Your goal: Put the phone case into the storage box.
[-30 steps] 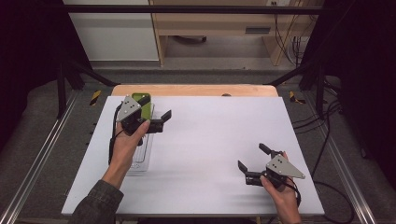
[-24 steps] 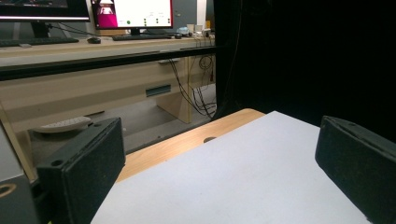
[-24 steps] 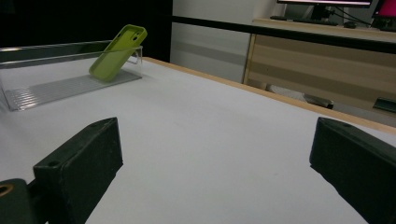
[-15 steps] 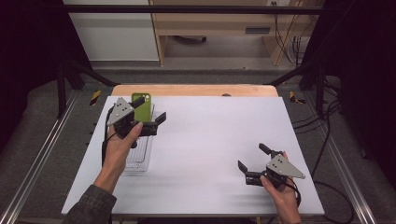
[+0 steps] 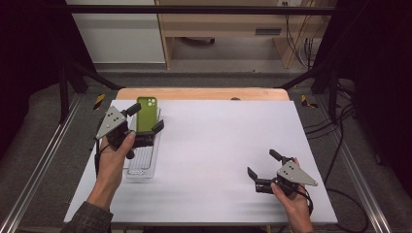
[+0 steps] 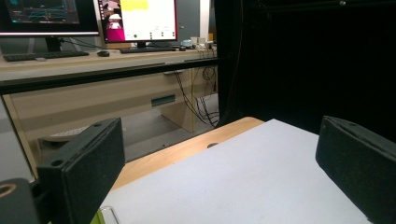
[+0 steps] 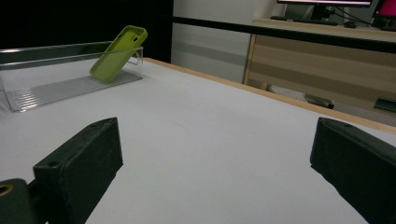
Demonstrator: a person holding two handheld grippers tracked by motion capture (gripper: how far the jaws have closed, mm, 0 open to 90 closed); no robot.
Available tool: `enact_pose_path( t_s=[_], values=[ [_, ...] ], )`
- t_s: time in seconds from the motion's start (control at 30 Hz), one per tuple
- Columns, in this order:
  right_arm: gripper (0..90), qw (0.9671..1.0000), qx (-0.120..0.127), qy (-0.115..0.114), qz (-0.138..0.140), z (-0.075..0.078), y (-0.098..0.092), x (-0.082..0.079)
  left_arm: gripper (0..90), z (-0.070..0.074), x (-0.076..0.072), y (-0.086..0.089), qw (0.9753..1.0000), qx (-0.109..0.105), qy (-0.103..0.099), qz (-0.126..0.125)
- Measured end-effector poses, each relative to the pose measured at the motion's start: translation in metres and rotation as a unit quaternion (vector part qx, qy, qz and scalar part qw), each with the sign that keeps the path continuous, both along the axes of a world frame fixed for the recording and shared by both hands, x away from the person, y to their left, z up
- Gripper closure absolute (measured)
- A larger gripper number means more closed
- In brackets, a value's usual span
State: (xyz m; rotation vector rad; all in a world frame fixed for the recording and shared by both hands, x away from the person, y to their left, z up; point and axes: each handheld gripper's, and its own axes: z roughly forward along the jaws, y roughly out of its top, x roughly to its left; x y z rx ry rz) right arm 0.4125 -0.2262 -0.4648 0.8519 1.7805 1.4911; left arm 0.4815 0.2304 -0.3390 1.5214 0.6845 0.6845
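We held the left gripper (image 5: 144,119) near the counter's (image 5: 218,145) far left corner, our left hand (image 5: 114,155) wrapped around its body and the forearm reaching in from the near left edge. Its jaws stood wide apart with nothing between them. Our right hand (image 5: 291,201) kept the right gripper (image 5: 262,162) low by the near right corner, close to the near edge. Its jaws were also spread wide and empty, and its grey plate faced up.

Green phone case (image 5: 146,113) leans tilted in clear tray (image 5: 141,165).
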Motion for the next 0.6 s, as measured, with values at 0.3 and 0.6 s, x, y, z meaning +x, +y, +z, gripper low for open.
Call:
enact_pose_path(
  t_s=[0.3,0.6],
  values=[
    [2.4,1.0000,-0.001,0.000,-0.001,0.000,-0.001,0.000,0.9,-0.005,-0.015,0.014,0.9999,0.012,-0.003,0.005],
    [2.3,1.0000,0.000,-0.001,-0.003,0.001,-0.002,-0.001,0.8,-0.013,-0.028,0.022,0.9996,0.026,-0.011,0.009]
  ],
)
